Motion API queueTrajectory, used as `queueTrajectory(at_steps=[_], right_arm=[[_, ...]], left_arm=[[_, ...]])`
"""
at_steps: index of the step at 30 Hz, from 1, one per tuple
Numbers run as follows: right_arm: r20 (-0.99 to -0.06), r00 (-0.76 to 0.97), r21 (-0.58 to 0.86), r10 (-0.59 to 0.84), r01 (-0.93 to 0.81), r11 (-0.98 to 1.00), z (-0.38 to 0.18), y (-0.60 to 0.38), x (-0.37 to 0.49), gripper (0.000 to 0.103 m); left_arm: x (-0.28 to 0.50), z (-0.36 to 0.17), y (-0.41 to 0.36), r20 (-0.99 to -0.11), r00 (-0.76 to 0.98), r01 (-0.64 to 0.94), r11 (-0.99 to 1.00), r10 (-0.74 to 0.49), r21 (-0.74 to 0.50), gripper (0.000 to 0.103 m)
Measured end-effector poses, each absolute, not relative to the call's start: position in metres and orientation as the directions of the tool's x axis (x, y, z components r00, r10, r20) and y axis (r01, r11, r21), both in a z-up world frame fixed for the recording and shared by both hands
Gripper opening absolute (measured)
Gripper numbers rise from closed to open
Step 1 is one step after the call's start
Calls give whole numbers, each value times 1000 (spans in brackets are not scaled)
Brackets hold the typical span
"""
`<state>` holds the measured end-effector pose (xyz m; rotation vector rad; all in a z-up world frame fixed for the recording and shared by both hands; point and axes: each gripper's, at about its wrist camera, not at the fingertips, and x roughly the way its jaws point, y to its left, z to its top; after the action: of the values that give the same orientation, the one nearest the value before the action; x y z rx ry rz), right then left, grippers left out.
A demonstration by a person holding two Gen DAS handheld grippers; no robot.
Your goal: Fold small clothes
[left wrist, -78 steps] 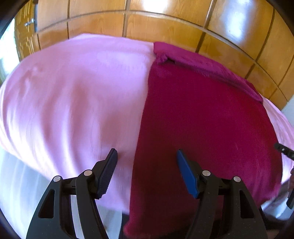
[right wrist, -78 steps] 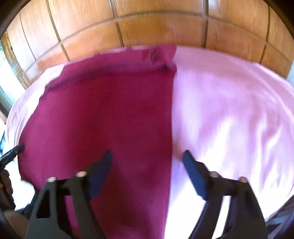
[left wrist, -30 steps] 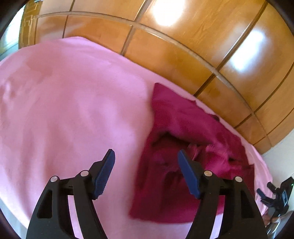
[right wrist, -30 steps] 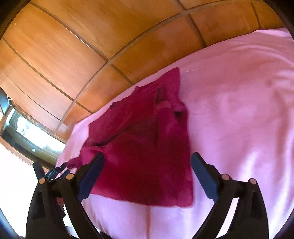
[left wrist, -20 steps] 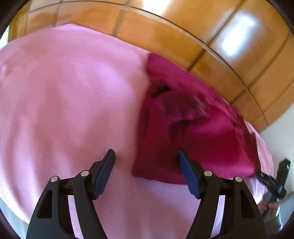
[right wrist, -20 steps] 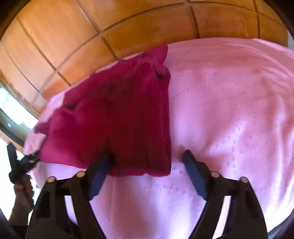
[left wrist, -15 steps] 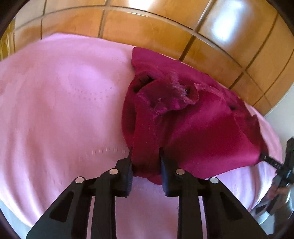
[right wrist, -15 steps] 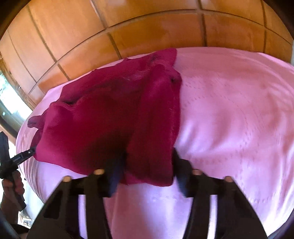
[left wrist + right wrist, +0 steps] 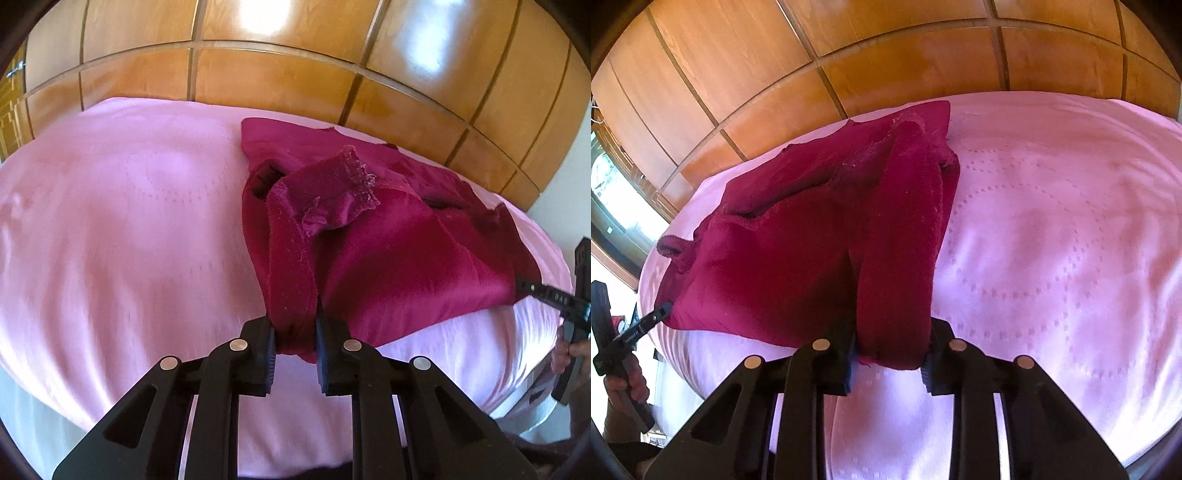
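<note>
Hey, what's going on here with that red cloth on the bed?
A person is folding a crimson fleece garment spread on a pink quilted bedcover. The left gripper and the right gripper each pinch a near corner of it, jaws closing on bunched fabric. The garment lies rumpled, no fold completed yet.
</note>
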<state>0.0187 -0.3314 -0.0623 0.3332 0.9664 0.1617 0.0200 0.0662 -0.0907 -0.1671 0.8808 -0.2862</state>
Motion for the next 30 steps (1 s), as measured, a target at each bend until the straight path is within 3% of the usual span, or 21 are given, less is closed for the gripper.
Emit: queueTrajectory(at_steps=[18, 20, 25, 30], right_arm=[[-844, 438, 340, 310, -11, 940, -69, -330, -28, 26], [-847, 443, 322, 293, -10, 947, -67, -328, -25, 36], [-840, 477, 303, 258, 18, 953, -60, -340, -24, 55], [-826, 525, 285, 207, 71, 956, -54, -352, -21, 65]], left_arm=[[-37, -100, 74, -772, 549, 142, 946, -319, -290, 18], [-36, -102, 76, -775, 544, 132, 945, -320, -298, 18], [-34, -103, 80, -790, 551, 104, 961, -270, -256, 37], [-26, -101, 100, -778, 571, 61, 958, -263, -279, 37]])
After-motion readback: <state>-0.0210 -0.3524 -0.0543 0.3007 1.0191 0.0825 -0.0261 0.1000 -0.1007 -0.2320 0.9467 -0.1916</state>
